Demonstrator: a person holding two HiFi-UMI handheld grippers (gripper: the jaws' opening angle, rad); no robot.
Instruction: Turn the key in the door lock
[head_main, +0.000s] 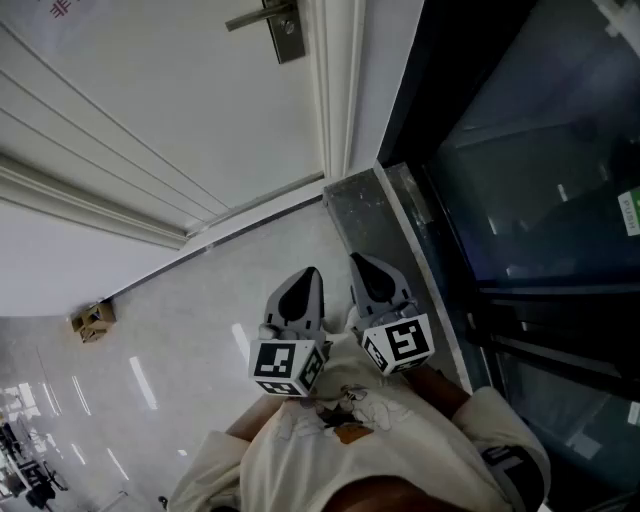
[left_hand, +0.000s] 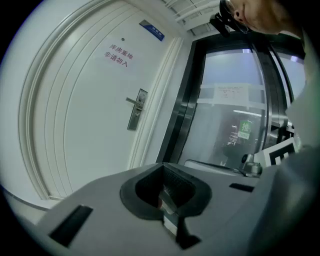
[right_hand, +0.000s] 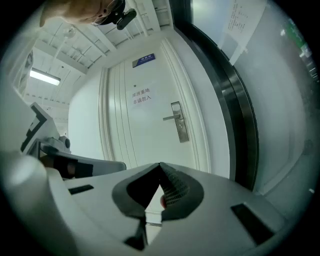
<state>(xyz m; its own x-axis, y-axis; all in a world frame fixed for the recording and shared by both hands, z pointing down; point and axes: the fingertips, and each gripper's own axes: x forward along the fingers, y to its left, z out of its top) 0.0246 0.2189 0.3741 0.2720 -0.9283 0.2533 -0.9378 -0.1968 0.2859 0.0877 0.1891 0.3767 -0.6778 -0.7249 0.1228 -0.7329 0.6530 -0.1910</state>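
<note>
A white door (head_main: 150, 110) stands ahead with a metal lock plate (head_main: 287, 30) and a lever handle (head_main: 250, 18) at its right edge. I cannot make out a key from this distance. Both grippers are held close to the person's chest, well short of the door. My left gripper (head_main: 310, 275) has its jaws together with nothing clearly between them. My right gripper (head_main: 360, 262) beside it is shut too. The left gripper view shows its jaws (left_hand: 165, 167) below the lock plate (left_hand: 135, 114). The right gripper view shows its jaws (right_hand: 160, 167) under the lock plate (right_hand: 180, 124).
A dark-framed glass wall (head_main: 540, 180) runs along the right of the door, with a polished stone sill (head_main: 390, 215) at its foot. A small brass door stop (head_main: 93, 320) sits on the glossy pale floor at the left. A red-lettered notice (left_hand: 119, 55) hangs on the door.
</note>
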